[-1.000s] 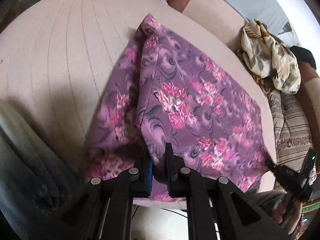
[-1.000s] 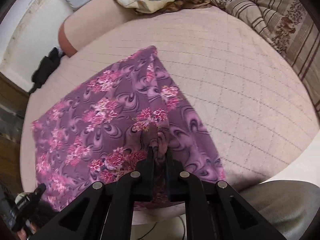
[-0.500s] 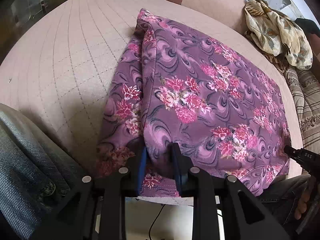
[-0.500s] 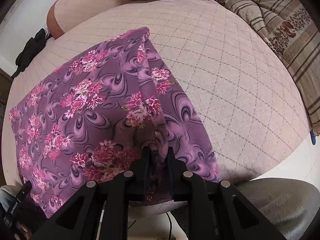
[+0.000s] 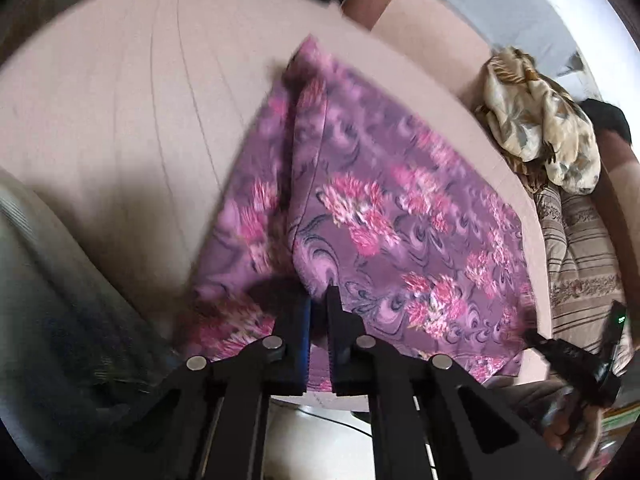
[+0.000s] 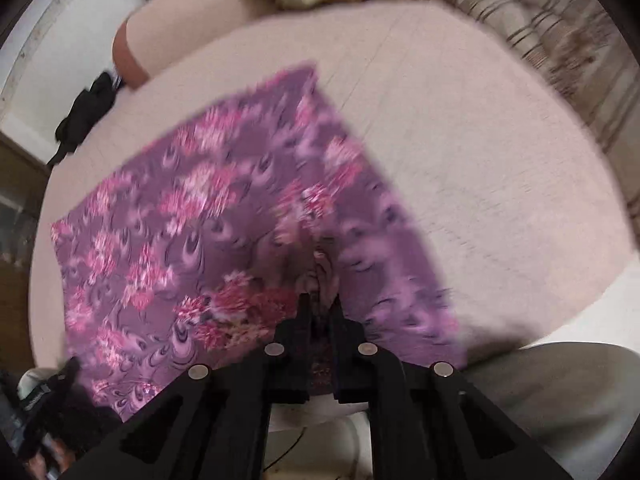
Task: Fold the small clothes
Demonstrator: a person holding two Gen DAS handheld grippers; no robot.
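A purple cloth with pink flowers (image 5: 380, 208) lies spread on the pink quilted bed (image 5: 120, 100), its left side folded over along a ridge. My left gripper (image 5: 318, 300) is at the cloth's near edge; its jaws are closing and pinch a fold of the fabric. In the right wrist view the same cloth (image 6: 200, 220) runs away to the left. My right gripper (image 6: 320, 300) is at the near edge too, jaws closing on bunched fabric. Both views are blurred. The right gripper (image 5: 576, 356) shows at the left wrist view's lower right.
A crumpled beige floral cloth (image 5: 540, 132) and a striped blanket (image 5: 580, 248) lie at the bed's right side. A black item (image 6: 84, 116) sits at the far left corner. The person's legs (image 5: 48, 300) (image 6: 560, 400) press against the near bed edge.
Both grippers' jaws stood a little wider half a second ago and have narrowed again on the cloth's near edge. Both views have drawn back from the cloth and are now blurred.
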